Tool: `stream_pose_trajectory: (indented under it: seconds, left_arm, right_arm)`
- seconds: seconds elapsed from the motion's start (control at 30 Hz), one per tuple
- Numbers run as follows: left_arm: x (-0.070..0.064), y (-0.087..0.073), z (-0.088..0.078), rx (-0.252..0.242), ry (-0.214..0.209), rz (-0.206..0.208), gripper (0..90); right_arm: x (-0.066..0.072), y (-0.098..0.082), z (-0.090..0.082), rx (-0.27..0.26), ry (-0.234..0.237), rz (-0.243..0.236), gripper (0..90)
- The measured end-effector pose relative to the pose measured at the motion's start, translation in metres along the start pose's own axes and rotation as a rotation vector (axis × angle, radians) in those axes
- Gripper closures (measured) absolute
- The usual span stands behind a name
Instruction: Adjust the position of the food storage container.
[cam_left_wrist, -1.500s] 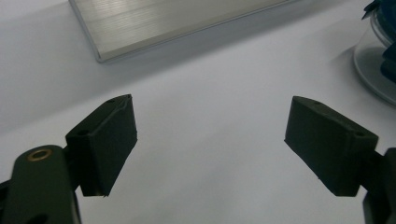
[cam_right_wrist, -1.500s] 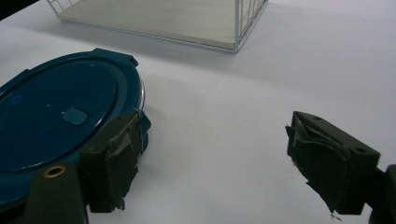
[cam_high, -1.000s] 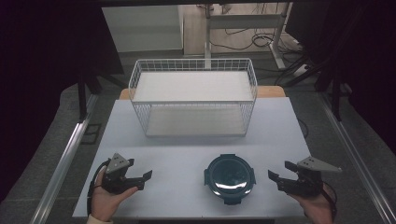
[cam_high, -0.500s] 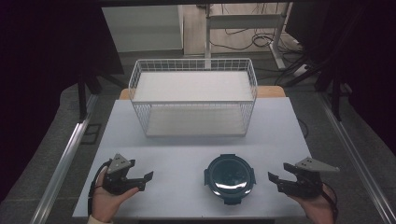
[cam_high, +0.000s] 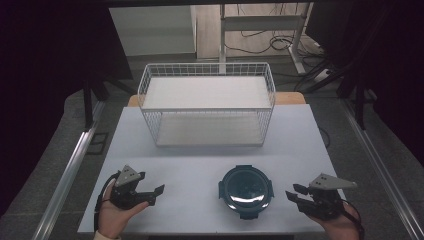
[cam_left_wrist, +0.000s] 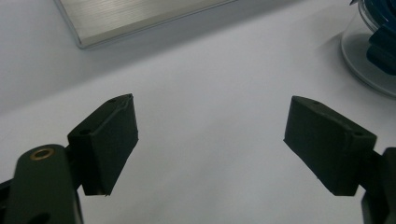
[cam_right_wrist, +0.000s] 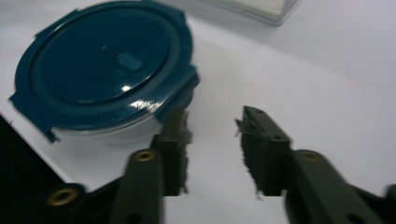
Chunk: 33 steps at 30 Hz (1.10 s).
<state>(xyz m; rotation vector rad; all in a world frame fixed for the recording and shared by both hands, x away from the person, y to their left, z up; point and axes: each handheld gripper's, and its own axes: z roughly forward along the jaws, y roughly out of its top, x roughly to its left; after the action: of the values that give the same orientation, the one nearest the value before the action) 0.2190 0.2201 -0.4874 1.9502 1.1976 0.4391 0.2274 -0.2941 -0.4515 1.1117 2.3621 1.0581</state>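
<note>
Our left tongs (cam_high: 156, 193) rest low over the white table (cam_high: 190, 165) at its near left corner, jaws spread wide with bare tabletop between them; in the left gripper view the two black pads (cam_left_wrist: 109, 140) stand far apart and nothing lies in the gap. Our right tongs (cam_high: 294, 193) sit at the near right corner, pointing inward toward the round container (cam_high: 246, 190). Their jaws have just been closing, and in the right gripper view they are blurred and stand fairly close together with bare table between them; we grasp nothing with them. One jaw tip lies just beside the container's wall in that view, though we cannot tell whether it touches.

We see the container standing upright on the table near its front edge, between the two tongs and nearer the right ones. It has a dark blue-green lid (cam_right_wrist: 105, 60) with clip tabs around the rim and a clear body under it. Its lid is on.

Farther back, in the middle of the table, a white wire basket (cam_high: 207, 72) stands well apart from the container and from both tongs.
</note>
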Motion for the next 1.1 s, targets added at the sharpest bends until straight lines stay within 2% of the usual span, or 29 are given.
stream_pose_trajectory:
  seconds: [0.13, 0.23, 0.27, 0.4, 0.5, 0.67, 0.73, 1.1]
  left_arm:
    - [0.0, -0.001, 0.0, 0.006, -0.002, 0.004, 17.2]
    - [-0.001, -0.001, 0.001, 0.007, -0.002, 0.005, 17.2]
    - [-0.001, -0.001, 0.001, 0.008, -0.003, 0.006, 17.1]
    - [-0.002, -0.001, 0.002, 0.011, -0.003, 0.01, 17.1]
    - [-0.002, -0.002, 0.002, 0.013, -0.003, 0.01, 17.1]
    - [-0.002, -0.002, 0.004, 0.02, -0.003, 0.015, 17.1]
    - [-0.002, -0.002, 0.003, 0.018, -0.001, 0.014, 17.1]
    - [0.0, -0.003, 0.004, 0.022, 0.004, 0.012, 17.1]
  right_arm:
    - [0.008, -0.004, 0.001, 0.061, 0.041, -0.014, 80.8]
    - [0.014, -0.01, 0.005, 0.111, 0.075, -0.043, 87.4]
    - [0.016, -0.012, 0.007, 0.123, 0.082, -0.062, 88.7]
    - [0.025, -0.013, 0.015, 0.166, 0.117, -0.089, 89.2]
    - [0.033, -0.012, 0.021, 0.173, 0.128, -0.105, 89.2]
    - [0.041, -0.01, 0.029, 0.17, 0.115, -0.126, 89.3]
    - [0.041, -0.009, 0.029, 0.164, 0.096, -0.131, 89.3]
    - [0.028, -0.009, 0.031, 0.145, 0.046, -0.089, 89.4]
